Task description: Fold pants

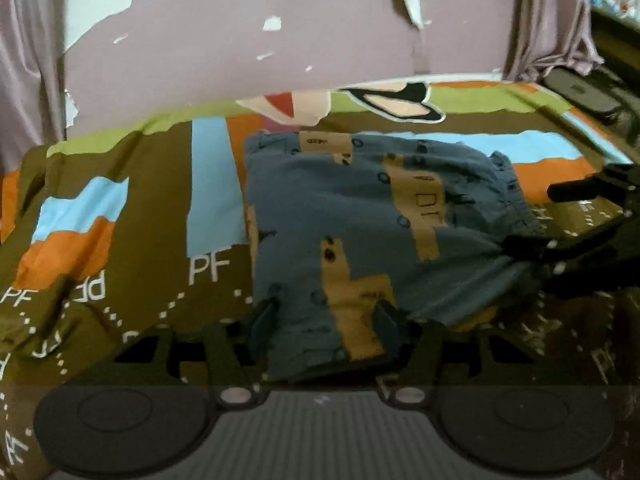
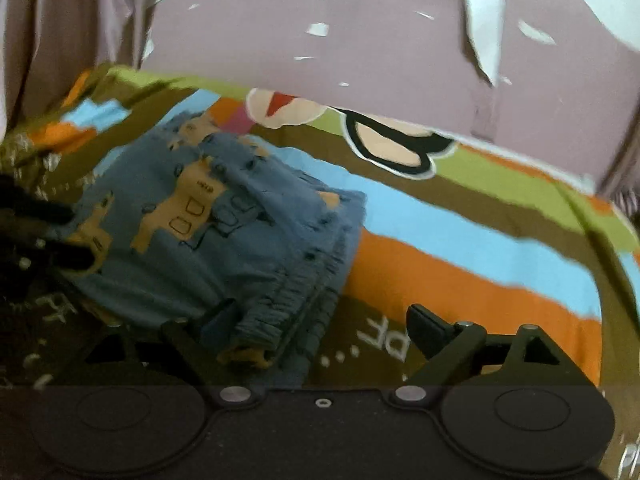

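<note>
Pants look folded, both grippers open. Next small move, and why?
Probably back both grippers off. The blue pants already lie as a compact folded stack on the patterned bedsheet. The left gripper and right gripper both stand open, fingers straddling the near edge and elastic waistband without pinching, so pulling straight back should not disturb the fold.

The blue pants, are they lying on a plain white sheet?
No, the blue pants lie folded on a bedsheet patterned in brown, orange, blue and green.
</note>
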Demonstrator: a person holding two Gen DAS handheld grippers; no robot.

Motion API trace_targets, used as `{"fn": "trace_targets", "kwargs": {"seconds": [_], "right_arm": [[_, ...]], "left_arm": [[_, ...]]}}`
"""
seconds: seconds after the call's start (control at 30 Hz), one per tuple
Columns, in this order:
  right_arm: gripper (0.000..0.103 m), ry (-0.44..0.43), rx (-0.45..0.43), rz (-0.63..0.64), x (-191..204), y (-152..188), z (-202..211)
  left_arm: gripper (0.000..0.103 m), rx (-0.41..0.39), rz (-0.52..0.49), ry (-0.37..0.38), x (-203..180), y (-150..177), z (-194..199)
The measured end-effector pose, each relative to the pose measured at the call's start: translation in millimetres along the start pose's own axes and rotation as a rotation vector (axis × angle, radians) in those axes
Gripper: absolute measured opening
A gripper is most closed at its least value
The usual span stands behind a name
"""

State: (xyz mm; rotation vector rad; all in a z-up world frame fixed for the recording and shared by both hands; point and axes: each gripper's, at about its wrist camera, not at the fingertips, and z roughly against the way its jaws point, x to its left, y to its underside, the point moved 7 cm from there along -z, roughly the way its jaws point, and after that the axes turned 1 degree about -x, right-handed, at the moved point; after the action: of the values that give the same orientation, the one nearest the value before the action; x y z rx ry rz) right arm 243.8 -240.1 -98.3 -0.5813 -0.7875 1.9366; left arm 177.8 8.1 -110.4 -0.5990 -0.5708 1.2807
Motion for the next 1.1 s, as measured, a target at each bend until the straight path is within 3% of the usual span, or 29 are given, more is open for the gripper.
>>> {"fn": "trace_targets", "kwargs": {"seconds": [0.07, 0.17, 0.23, 0.3, 0.33, 0.37, 0.47, 0.53, 0.57, 0.6, 0.63, 0.7, 0.93, 1.1], "right_arm": [[0.094, 0.005, -0.031, -0.059, -13, -8, 14], [0.097, 0.016, -0.167, -0.133, -22, -36, 24], [0.100, 0.002, -0.225, -0.130, -15, -59, 4], [0.098, 0.039, -0.181, -0.080, -10, -62, -30], [0.093, 0.045, -0.087, -0.077, -11, -50, -52], [0.087, -0.013, -0.052, -0.127, -14, -42, -60], [0.092, -0.221, -0.056, -0.403, -39, -33, -58], [0.091, -0.316, -0.027, -0.412, -43, -39, -68], [0.080, -0.344, -0.019, -0.395, -44, -43, -72], [0.032, -0.355, -0.011, -0.391, -46, -47, -73], [0.028, -0.398, 0.015, -0.418, -47, -50, -76], [0.023, -0.419, 0.036, -0.424, -48, -56, -71], [0.020, -0.320, -0.166, -0.098, -22, -116, -6], [0.020, -0.283, -0.295, -0.012, -32, -175, 19]], "left_arm": [[0.072, 0.027, 0.023, 0.022, 5, 2, 10], [0.089, -0.050, 0.054, 0.030, 10, -9, 22], [0.092, -0.072, 0.015, -0.016, 8, -22, 14], [0.091, -0.027, -0.042, -0.066, 5, -24, -7], [0.091, 0.045, -0.060, -0.086, 7, -19, -18], [0.090, 0.079, -0.037, -0.077, 11, -14, -20], [0.089, 0.037, 0.162, 0.084, 27, -11, -10], [0.076, 0.050, 0.278, 0.156, 38, -8, -16], [0.064, 0.057, 0.312, 0.172, 43, -7, -21], [0.040, 0.045, 0.311, 0.171, 45, -8, -19], [0.031, 0.055, 0.303, 0.204, 44, -10, -18], [0.017, 0.049, 0.309, 0.202, 41, -15, -10], [0.015, -0.087, 0.162, 0.156, 17, -46, 29], [0.015, -0.259, 0.070, 0.088, 15, -89, 56]]}}
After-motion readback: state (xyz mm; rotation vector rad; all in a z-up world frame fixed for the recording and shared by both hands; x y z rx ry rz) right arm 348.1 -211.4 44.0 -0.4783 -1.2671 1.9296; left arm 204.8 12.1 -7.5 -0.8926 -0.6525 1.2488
